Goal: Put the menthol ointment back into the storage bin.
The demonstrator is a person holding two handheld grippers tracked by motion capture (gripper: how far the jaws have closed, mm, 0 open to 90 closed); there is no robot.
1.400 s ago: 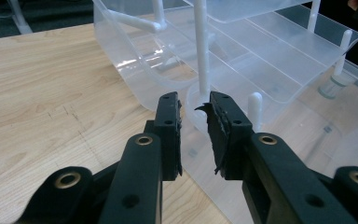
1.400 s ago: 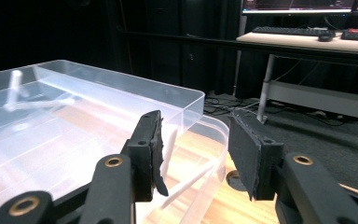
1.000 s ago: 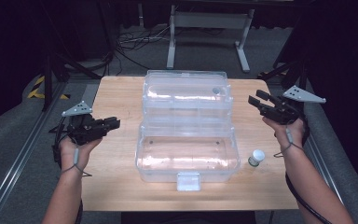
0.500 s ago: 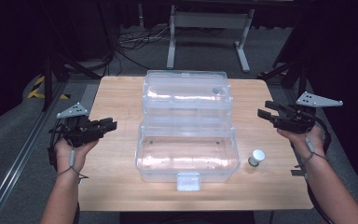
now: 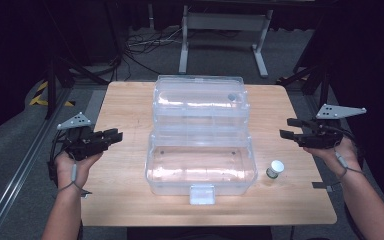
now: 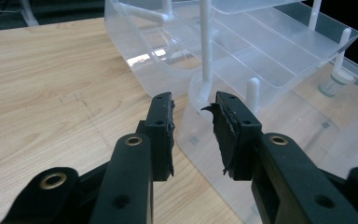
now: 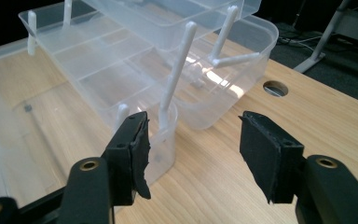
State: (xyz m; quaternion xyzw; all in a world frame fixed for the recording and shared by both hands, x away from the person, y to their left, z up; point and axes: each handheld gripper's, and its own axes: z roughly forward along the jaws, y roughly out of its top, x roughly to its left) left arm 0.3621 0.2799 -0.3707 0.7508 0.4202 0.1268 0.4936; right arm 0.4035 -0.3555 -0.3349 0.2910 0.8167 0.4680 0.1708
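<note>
Clear plastic makes up the whole of the storage box (image 5: pixel 200 145), which I see standing open at the centre of the pale wooden worktop (image 5: pixel 130 200). Its deep lower tub sits toward six o'clock, with a small latch tab (image 5: pixel 202 194) on its near rim; the stepped upper trays fan back toward twelve o'clock. Through my left tongs' camera the trays (image 6: pixel 270 51) show as shallow, divided shelves carried on thin white pivot arms (image 6: pixel 206 44). A small white-capped bottle (image 5: pixel 275 169) stands on the worktop at about four o'clock from the box, just beside its near right corner.

My left tongs (image 5: pixel 111 135) sit at nine o'clock from the box, apart from it, pointing toward its side; the jaws are slightly spread with nothing between them. My right tongs (image 5: pixel 291 128) sit at three o'clock, also apart from the box, with the jaws spread wider and empty. In the right gripper view I see a round hole (image 7: pixel 275 88) in the worktop beyond the box.
</note>
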